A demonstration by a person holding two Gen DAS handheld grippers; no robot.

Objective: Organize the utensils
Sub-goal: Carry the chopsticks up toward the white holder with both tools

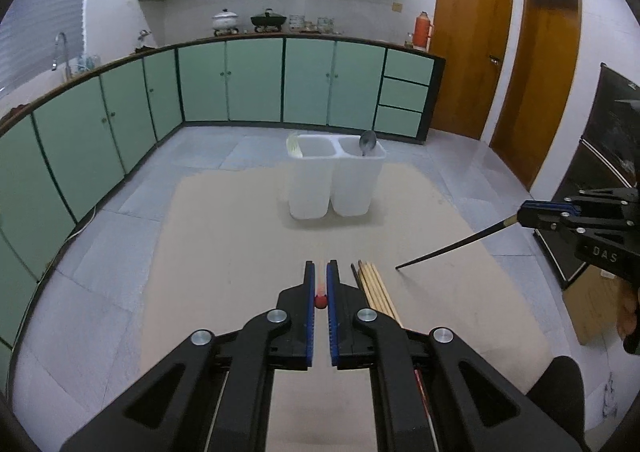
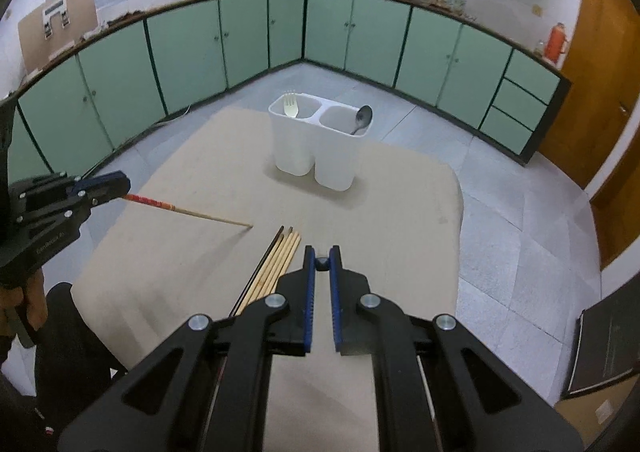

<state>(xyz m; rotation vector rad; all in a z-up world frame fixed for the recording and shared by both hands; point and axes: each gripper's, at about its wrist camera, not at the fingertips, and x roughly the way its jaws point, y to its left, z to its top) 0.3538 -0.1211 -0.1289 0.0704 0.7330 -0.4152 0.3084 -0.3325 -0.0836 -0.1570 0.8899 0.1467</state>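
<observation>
My left gripper [image 1: 321, 266] is shut on a wooden chopstick with a red end [image 1: 321, 299]. From the right wrist view this chopstick [image 2: 200, 214] slants down from the left gripper [image 2: 126, 188], its tip just above the beige mat [image 2: 400, 212]. My right gripper [image 2: 322, 250] is shut on a black chopstick [image 2: 321, 263]. In the left wrist view that black chopstick [image 1: 448, 246] angles down from the right gripper [image 1: 520, 214]. Several chopsticks [image 2: 276, 264] lie bundled on the mat between the grippers. A white two-compartment holder [image 2: 312, 156] stands farther back, with a fork [image 2: 290, 104] left and a spoon [image 2: 362, 118] right.
The mat lies on a grey tiled floor [image 2: 520, 232]. Green cabinets [image 1: 228, 84] curve around the back and left. Wooden doors [image 1: 472, 52] stand at the right. A black flat object [image 2: 600, 352] and a cardboard box [image 1: 592, 304] sit near the mat's right side.
</observation>
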